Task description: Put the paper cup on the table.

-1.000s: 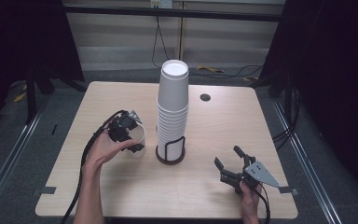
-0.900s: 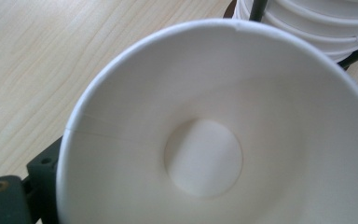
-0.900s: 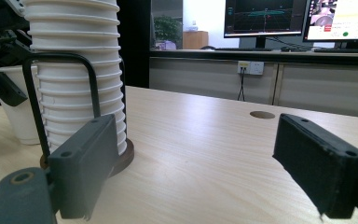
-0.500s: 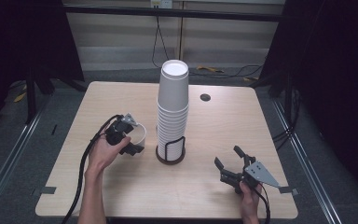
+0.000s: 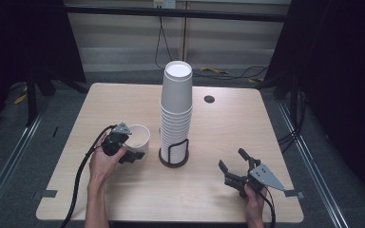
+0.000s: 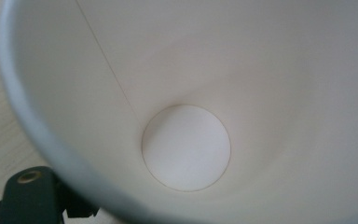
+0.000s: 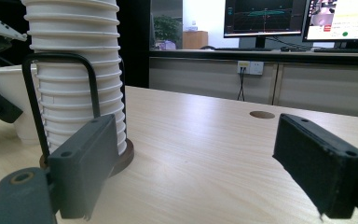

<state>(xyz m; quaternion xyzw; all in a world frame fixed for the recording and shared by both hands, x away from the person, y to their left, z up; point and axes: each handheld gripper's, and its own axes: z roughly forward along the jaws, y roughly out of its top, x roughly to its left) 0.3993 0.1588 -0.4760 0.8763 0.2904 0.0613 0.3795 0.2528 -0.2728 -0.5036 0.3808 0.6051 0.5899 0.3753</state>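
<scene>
A tall stack of white paper cups (image 5: 176,111) stands in a black wire holder (image 5: 174,154) at the table's middle. Just left of it, a single white cup (image 5: 139,137) sits with its mouth up, and my left gripper (image 5: 127,146) is shut on its near wall. The left gripper view looks down into that cup to its round bottom (image 6: 185,147), with one black jaw outside the rim at the lower left. My right gripper (image 5: 235,166) lies open near the front right, holding nothing. Between its jaws (image 7: 200,163) is bare tabletop, with the stack (image 7: 74,70) and the single cup (image 7: 7,88) to the left.
A round cable hole (image 5: 209,99) sits in the wooden table (image 5: 228,128) behind the stack. A black cable (image 5: 81,168) trails from my left gripper over the front edge. Monitors (image 7: 261,18) stand beyond the table's far side.
My left hand has drawn a little toward the near side and turned, so the cup's open mouth now faces up beside the stack. The right gripper has stayed put.
</scene>
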